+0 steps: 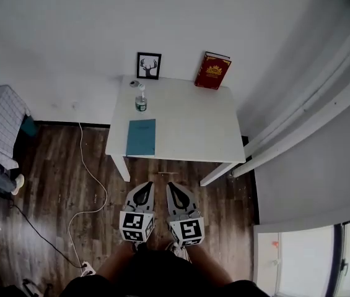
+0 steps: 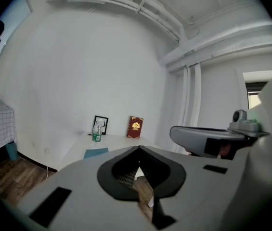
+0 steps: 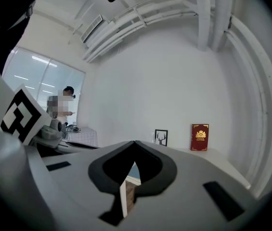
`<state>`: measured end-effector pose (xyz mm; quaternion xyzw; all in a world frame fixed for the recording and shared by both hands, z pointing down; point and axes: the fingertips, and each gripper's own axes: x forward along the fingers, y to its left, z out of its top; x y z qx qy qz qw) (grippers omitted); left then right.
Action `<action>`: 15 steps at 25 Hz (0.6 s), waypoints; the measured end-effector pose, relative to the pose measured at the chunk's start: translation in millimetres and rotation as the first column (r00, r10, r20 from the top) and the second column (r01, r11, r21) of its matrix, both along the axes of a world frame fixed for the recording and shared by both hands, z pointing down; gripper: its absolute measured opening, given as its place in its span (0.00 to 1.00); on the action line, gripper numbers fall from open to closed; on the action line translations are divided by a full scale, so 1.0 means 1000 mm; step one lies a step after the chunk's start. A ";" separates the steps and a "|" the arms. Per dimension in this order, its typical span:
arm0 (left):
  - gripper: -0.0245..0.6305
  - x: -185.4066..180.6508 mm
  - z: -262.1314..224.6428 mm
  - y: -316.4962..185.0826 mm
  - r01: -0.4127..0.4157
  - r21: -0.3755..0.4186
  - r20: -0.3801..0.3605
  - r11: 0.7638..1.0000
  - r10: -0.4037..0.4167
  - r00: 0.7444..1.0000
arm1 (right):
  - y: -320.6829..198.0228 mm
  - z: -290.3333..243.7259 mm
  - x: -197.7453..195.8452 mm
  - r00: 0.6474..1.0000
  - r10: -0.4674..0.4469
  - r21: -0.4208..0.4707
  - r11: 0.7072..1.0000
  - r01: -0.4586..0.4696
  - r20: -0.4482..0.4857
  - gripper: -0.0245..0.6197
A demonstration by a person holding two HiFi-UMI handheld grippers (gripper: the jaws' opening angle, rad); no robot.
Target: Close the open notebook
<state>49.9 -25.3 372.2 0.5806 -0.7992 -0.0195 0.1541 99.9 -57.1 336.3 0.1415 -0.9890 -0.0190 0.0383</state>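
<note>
A teal notebook lies flat near the front left edge of the white table, showing a single teal cover. It also appears in the left gripper view as the notebook. My left gripper and right gripper hang side by side over the wooden floor, well short of the table and close to my legs. Both are shut with nothing between the jaws. In the gripper views the left gripper and the right gripper each point toward the table.
A water bottle, a framed deer picture and an upright red book stand at the table's back. A white cable trails over the floor at left. A chequered-cloth stand is far left. A person stands in the distance.
</note>
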 end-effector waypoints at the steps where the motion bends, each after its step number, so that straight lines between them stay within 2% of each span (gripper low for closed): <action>1: 0.04 0.010 -0.006 0.001 0.006 0.014 -0.005 1.000 -0.005 1.000 | 0.002 -0.005 0.012 1.000 -0.005 0.006 1.000 0.005 0.006 0.07; 10: 0.04 0.095 -0.014 0.001 0.048 0.021 0.038 0.999 -0.048 0.998 | -0.008 -0.003 0.098 0.998 -0.020 -0.042 0.999 0.022 0.063 0.07; 12: 0.04 0.114 -0.015 0.001 0.037 0.012 0.067 0.999 -0.038 0.997 | -0.008 -0.003 0.113 0.997 -0.018 -0.053 0.998 0.022 0.081 0.07; 15: 0.04 0.139 -0.011 0.007 0.018 -0.013 0.060 1.000 -0.017 0.998 | -0.001 -0.002 0.134 0.997 -0.016 -0.068 0.997 0.021 0.072 0.07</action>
